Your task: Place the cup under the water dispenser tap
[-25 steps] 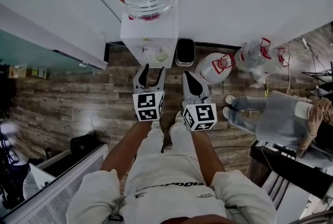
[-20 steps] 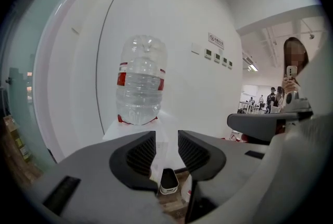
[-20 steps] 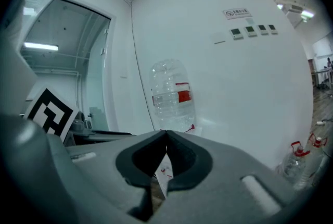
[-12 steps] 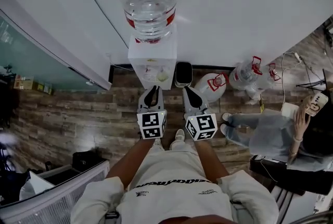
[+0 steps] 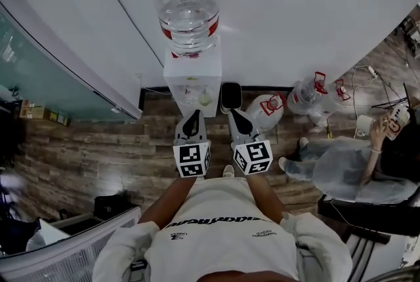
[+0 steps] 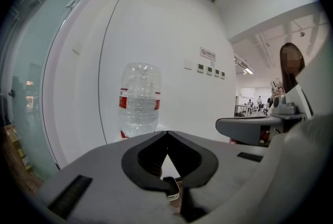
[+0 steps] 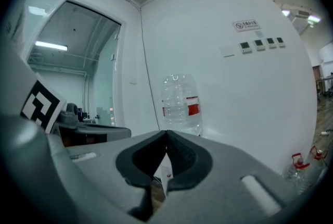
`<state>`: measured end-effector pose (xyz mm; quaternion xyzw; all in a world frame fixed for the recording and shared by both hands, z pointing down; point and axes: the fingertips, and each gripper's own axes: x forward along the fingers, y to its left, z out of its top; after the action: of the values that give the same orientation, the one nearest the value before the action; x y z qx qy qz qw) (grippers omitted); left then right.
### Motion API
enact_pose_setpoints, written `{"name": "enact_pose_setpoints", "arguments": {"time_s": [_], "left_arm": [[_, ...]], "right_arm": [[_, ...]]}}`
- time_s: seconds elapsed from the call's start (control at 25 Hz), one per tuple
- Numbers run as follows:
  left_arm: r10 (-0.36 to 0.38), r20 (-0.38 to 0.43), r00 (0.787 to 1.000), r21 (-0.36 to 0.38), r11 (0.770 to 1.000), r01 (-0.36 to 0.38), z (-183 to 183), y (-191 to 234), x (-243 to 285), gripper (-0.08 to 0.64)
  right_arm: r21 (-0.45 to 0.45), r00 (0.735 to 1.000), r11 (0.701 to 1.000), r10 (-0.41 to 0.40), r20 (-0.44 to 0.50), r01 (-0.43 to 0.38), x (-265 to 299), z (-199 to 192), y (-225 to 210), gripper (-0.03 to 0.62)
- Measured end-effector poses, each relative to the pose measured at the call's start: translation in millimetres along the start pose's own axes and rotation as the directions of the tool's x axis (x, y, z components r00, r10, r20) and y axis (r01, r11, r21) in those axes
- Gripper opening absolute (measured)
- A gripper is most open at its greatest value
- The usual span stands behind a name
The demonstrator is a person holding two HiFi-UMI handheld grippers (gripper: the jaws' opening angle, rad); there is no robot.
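The white water dispenser (image 5: 191,80) stands against the wall with a clear bottle (image 5: 187,2) on top. A small pale cup (image 5: 205,98) sits in its front recess below the taps. My left gripper (image 5: 193,114) hangs in front of the dispenser, apart from the cup; its jaws have just been closing and now meet with nothing between them. My right gripper (image 5: 231,112) is beside it, shut and empty. In the left gripper view the left gripper (image 6: 167,133) points at the bottle (image 6: 139,99). The right gripper (image 7: 166,133) faces that bottle (image 7: 182,103) too.
A black bin (image 5: 230,96) stands right of the dispenser, with two spare water bottles (image 5: 266,108) (image 5: 315,94) lying beyond it. A person sits at the right (image 5: 348,166). A glass wall (image 5: 46,84) runs on the left, and a white rack (image 5: 72,251) is at the lower left.
The left jaws went from open to shut. Both grippers rose and stand a little back from the dispenser, which now shows smaller and more fully. The seated person shifted.
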<state>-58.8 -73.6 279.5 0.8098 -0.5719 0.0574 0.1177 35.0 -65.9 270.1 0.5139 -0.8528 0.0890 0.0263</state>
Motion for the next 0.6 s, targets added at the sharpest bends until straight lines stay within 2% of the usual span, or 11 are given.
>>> {"name": "enact_pose_setpoints", "arguments": {"time_s": [0.6], "left_arm": [[-0.004, 0.043, 0.999, 0.010, 1.000, 0.004, -3, 7, -1, -0.003]], "right_arm": [[-0.009, 0.999, 1.000, 0.005, 0.050, -0.005, 6, 1, -5, -0.002]]}}
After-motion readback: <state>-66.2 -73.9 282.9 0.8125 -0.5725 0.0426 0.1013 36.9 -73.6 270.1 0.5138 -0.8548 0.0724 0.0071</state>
